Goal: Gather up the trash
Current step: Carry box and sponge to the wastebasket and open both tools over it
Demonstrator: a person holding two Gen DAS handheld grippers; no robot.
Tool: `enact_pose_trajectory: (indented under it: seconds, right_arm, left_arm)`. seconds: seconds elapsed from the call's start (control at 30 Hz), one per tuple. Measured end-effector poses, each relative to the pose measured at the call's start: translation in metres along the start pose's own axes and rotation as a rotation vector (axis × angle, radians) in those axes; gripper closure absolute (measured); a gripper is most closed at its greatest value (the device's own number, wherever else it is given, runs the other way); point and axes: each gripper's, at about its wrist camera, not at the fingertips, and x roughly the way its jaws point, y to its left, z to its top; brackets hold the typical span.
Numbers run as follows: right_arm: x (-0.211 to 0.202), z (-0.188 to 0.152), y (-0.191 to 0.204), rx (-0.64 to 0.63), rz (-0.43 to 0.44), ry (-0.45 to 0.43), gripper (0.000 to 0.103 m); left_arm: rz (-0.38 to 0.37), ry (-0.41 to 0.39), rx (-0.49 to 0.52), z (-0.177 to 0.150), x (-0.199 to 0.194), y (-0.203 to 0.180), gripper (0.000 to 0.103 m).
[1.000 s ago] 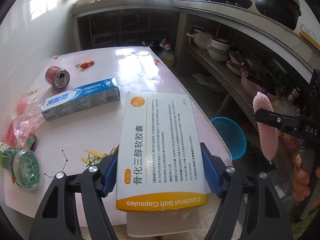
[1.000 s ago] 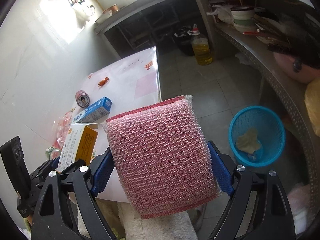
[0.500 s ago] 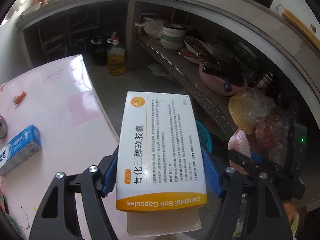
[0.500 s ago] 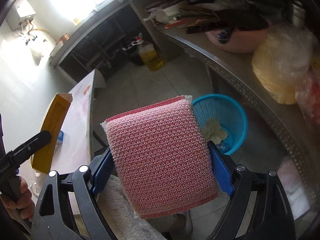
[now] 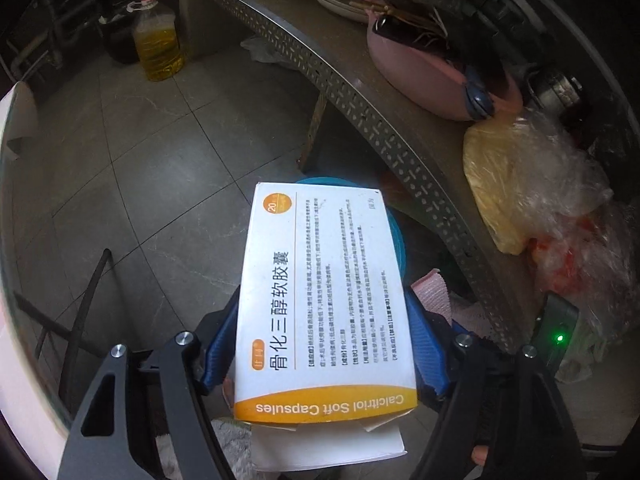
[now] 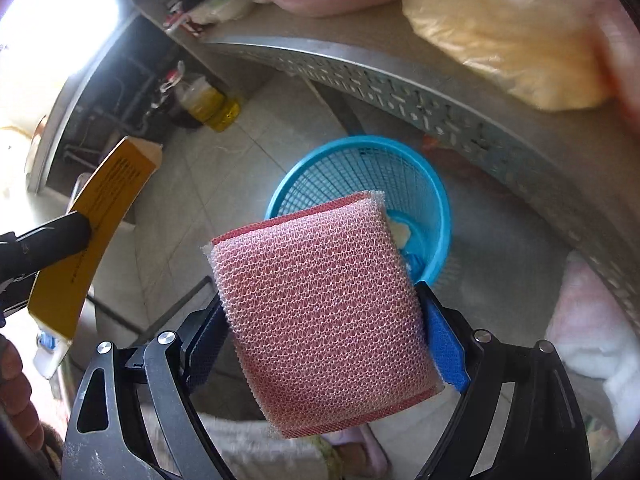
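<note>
My left gripper (image 5: pixel 322 300) holds a white and orange medicine box (image 5: pixel 324 300) between its blue pads; its jaws are opening and the pads still touch the box. Behind the box peeks the rim of a blue mesh basket (image 5: pixel 397 236) on the floor. In the right wrist view, my right gripper (image 6: pixel 320 296) holds a pink mesh sponge (image 6: pixel 324 312) just above the same basket (image 6: pixel 440 208), which has crumpled paper in it. Its jaws are opening too, with the sponge still between the pads. The box (image 6: pixel 100 216) hangs to the left of the basket.
A perforated metal shelf (image 5: pixel 360 104) runs right beside the basket, carrying a pink basin (image 5: pixel 420 64) and a yellow plastic bag (image 5: pixel 520 184). An oil bottle (image 5: pixel 158 40) stands on the tiled floor farther back. The table edge (image 5: pixel 16 240) is at left.
Both grippers have swung away from the table and down over the floor toward the blue basket. The box and the sponge are still between their pads.
</note>
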Motion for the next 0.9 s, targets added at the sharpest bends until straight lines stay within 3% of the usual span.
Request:
enact_pose_trajectory:
  seconds: [0.1,0.2,0.43,0.67,0.9]
  right_arm:
    - [0.026,0.009,-0.011,0.009,-0.023,-0.016,0.015]
    - [0.046,0.011,-0.027,0.055,-0.06,0.013,0.015]
    - [0.038,0.0,-0.048,0.115,-0.033,0.009,0.015]
    - [0.01,-0.01,-0.042,0.117,0.003,-0.03,0.015]
    - [-0.033,-0.025,-0.002,-0.022,0.046,-0.078,0.015]
  left_arm:
    - [0.0,0.015,-0.008,0.017,0.02,-0.004,0.018]
    - [-0.005,0.031,-0.028,0.023,0.031,-0.003,0.017]
    - [-0.007,0.002,-0.058,0.014,0.023,0.012,0.017]
    - [-0.003,-0.091,-0.083,-0.009,-0.025,0.033,0.017]
    - [-0.016,-0.237,-0.069,-0.055,-0.095,0.059,0.017]
